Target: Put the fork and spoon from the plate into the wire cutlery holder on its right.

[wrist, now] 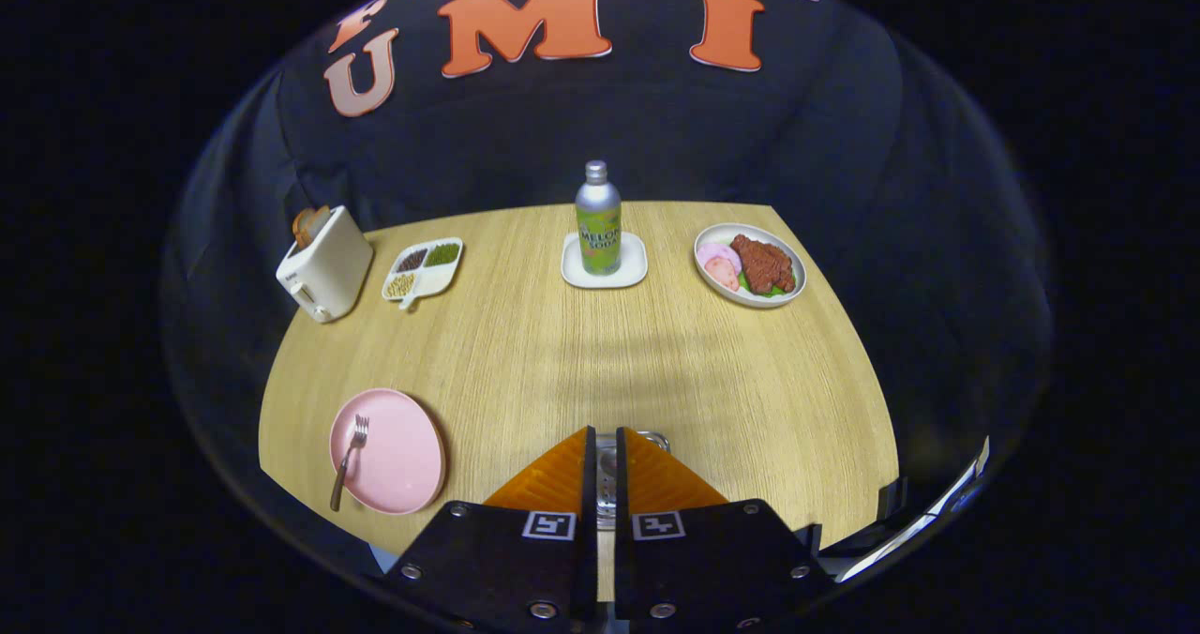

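A pink plate [405, 460] lies on the wooden table to the left of my fingers, near the front edge. On it rests a fork [348, 461] with a dark handle, tines pointing away from me. My gripper [605, 433] is to the right of the plate, its fingers drawn close together on a slim metal piece that looks like the spoon [607, 484]. Just beyond and under the fingertips shows a bit of the wire cutlery holder's rim [656, 442]; the fingers hide the rest of it.
Across the far side of the table [562, 362] stand a white toaster [323, 264] with bread, a divided dish [424, 270] of beans, a green bottle [598, 226] on a white coaster and a plate of meat [750, 264].
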### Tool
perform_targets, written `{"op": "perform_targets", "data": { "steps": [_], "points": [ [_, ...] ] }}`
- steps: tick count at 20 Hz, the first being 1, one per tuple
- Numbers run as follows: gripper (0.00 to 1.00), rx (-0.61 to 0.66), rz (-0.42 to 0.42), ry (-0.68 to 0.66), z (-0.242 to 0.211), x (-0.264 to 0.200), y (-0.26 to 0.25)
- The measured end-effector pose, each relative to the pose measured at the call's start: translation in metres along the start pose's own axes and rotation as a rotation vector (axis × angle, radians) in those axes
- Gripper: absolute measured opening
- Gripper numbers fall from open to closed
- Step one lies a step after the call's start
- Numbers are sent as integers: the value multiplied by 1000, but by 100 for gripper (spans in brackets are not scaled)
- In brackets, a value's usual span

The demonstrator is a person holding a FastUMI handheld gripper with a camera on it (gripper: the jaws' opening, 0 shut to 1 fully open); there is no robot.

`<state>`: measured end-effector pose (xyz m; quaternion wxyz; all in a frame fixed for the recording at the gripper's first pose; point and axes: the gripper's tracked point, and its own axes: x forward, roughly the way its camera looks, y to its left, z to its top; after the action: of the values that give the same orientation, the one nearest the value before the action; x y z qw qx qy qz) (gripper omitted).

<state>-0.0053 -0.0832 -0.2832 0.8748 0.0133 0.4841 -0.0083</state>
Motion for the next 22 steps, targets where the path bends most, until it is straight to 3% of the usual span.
{"op": "perform_targets", "data": {
  "steps": [6,10,13,17,22],
  "points": [
    [16,39,14,-269,46,-30,34],
    [36,11,2,-405,66,-48,63],
    [53,21,4,-455,73,-54,86],
    [69,36,-14,-515,76,-63,113],
    [77,7,10,-557,68,-68,166]
  ]
}}
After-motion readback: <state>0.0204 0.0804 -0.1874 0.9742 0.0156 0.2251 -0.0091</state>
